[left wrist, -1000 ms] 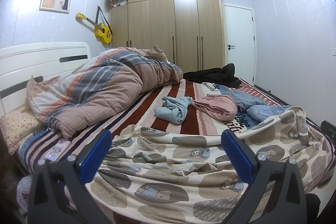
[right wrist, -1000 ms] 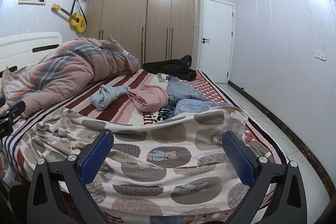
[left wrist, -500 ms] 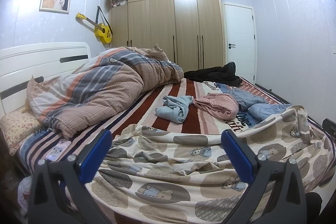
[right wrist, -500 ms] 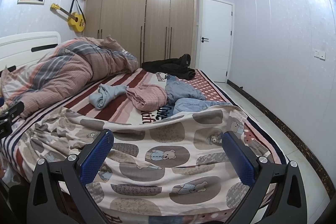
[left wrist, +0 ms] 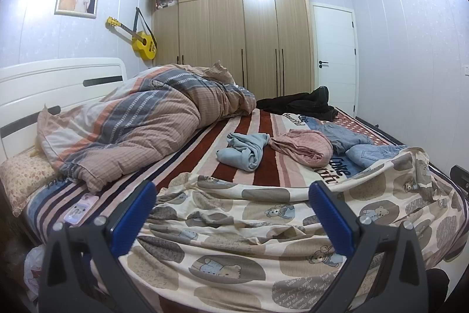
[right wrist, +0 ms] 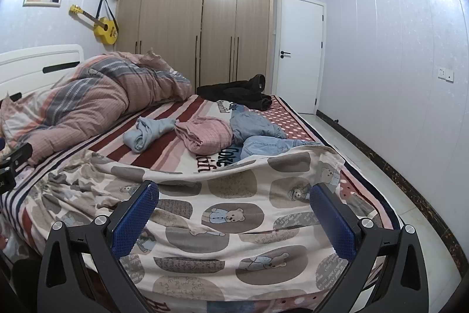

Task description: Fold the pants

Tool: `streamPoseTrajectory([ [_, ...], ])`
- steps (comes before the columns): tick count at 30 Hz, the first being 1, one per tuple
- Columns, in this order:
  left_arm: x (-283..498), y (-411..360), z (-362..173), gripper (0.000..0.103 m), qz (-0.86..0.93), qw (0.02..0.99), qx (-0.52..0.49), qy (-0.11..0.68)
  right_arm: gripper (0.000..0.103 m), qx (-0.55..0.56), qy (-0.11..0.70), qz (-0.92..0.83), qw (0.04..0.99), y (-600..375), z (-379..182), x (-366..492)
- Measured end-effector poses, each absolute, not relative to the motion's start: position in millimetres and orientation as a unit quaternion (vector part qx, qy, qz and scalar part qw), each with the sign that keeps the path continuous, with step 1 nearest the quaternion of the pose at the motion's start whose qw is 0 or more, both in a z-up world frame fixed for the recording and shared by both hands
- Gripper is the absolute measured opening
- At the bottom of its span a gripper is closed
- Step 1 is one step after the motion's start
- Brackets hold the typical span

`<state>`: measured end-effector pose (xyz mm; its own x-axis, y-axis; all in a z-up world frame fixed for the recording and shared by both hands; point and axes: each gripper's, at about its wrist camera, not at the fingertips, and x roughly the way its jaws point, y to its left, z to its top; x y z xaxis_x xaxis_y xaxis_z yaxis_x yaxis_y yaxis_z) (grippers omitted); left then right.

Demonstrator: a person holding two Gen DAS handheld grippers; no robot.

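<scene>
Several crumpled garments lie mid-bed: a light blue piece (left wrist: 244, 150) (right wrist: 146, 132), a pink checked piece (left wrist: 304, 147) (right wrist: 203, 134), blue denim pants (left wrist: 363, 148) (right wrist: 261, 137) and a black garment (left wrist: 302, 104) (right wrist: 237, 91) at the far end. My left gripper (left wrist: 233, 213) is open and empty, held over the bear-print blanket (left wrist: 263, 228) at the near side of the bed. My right gripper (right wrist: 234, 213) is open and empty above the same blanket (right wrist: 234, 213), well short of the garments.
A bunched striped duvet (left wrist: 140, 125) fills the left of the bed by the white headboard (left wrist: 58, 81). A phone (left wrist: 80, 209) lies at the near left edge. A wardrobe (left wrist: 243, 34), door (right wrist: 299, 55) and floor aisle (right wrist: 410, 210) lie beyond and right.
Both views have shifted only slightly; the garments appear marginally higher in frame. Both grippers stay open and empty.
</scene>
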<state>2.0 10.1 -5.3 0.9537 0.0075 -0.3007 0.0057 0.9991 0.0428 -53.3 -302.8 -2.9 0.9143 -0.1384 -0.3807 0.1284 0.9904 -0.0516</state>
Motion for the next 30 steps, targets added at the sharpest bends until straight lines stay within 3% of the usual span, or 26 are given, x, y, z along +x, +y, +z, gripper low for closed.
streamPoseTrajectory([
  [30, 4, 11, -9, 0.102, -0.023, 0.986, 0.010, 0.163, 0.102, 0.001, 0.197, -0.022, 0.980, -319, -3, -53],
])
